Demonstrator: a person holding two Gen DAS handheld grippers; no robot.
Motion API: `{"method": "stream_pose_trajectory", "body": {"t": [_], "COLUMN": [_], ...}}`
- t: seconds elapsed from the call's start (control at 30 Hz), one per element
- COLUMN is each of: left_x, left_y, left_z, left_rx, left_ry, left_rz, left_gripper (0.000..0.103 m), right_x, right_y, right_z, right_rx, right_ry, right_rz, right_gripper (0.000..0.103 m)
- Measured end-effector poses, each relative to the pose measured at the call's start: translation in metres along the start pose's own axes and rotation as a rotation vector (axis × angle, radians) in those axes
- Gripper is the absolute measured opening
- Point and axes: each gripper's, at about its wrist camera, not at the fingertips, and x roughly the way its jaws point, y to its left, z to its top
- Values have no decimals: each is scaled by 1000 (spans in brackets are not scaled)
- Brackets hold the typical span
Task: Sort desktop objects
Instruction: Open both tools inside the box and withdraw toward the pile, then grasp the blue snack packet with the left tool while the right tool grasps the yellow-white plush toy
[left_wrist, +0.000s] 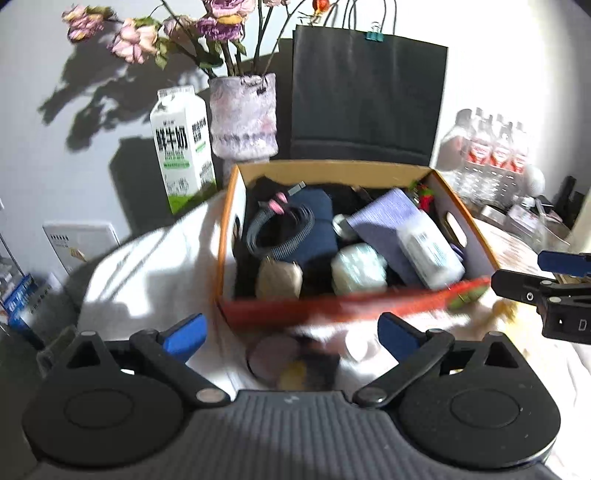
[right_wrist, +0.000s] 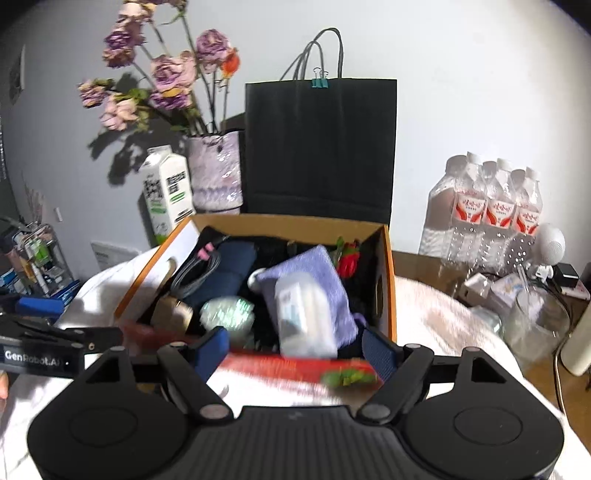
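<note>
An open cardboard box (left_wrist: 236, 206) (right_wrist: 388, 280) with a red front edge stands on a white cloth. Inside lie a coiled grey cable (left_wrist: 280, 232) (right_wrist: 199, 273), a navy pouch (left_wrist: 317, 229), a purple cloth (left_wrist: 384, 221) (right_wrist: 317, 269), a white bottle (left_wrist: 428, 251) (right_wrist: 303, 317) and a pale green round thing (left_wrist: 358, 269) (right_wrist: 227, 312). My left gripper (left_wrist: 291, 332) (right_wrist: 74, 321) is open in front of the box, above a blurred round pink item (left_wrist: 273, 356). My right gripper (right_wrist: 295, 350) (left_wrist: 546, 273) is open at the box's near right corner. Neither holds anything.
Behind the box stand a milk carton (left_wrist: 183, 147) (right_wrist: 168, 192), a vase of dried flowers (left_wrist: 243, 114) (right_wrist: 216, 170) and a black paper bag (left_wrist: 365, 96) (right_wrist: 321, 147). A pack of water bottles (right_wrist: 487, 210) and a glass jar (right_wrist: 535, 317) sit on the right.
</note>
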Motion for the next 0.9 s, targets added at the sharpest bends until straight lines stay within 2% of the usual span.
{"method": "stream_pose_trajectory", "body": {"t": [0.13, 0.3, 0.4, 0.5, 0.67, 0.8, 0.9], "left_x": [-20, -54, -74, -88, -110, -125, -130], "left_y": [-3, -15, -14, -13, -11, -1, 3], "left_z": [-37, -88, -116, -140, -175, -212, -239], "left_rx": [-25, 21, 9, -32, -48, -146, -163], "left_ry": [18, 3, -13, -18, -61, -113, -138], "left_rz": [-56, -111, -174, -199, -158, -108, -93], "left_gripper": [102, 102, 103, 103, 103, 103, 103], "right_x": [-34, -76, -99, -118, -136, -147, -154], "right_y": [-1, 4, 9, 16, 30, 37, 38], "right_z": [-34, -79, -106, -134, -172, -199, -222], "right_rx": [11, -36, -59, -65, -79, -63, -21], "right_ry": [-37, -71, -90, -105, -97, -104, -114], "right_rz": [38, 13, 16, 1, -14, -21, -2], "right_gripper": [86, 89, 91, 92, 92, 92, 92]}}
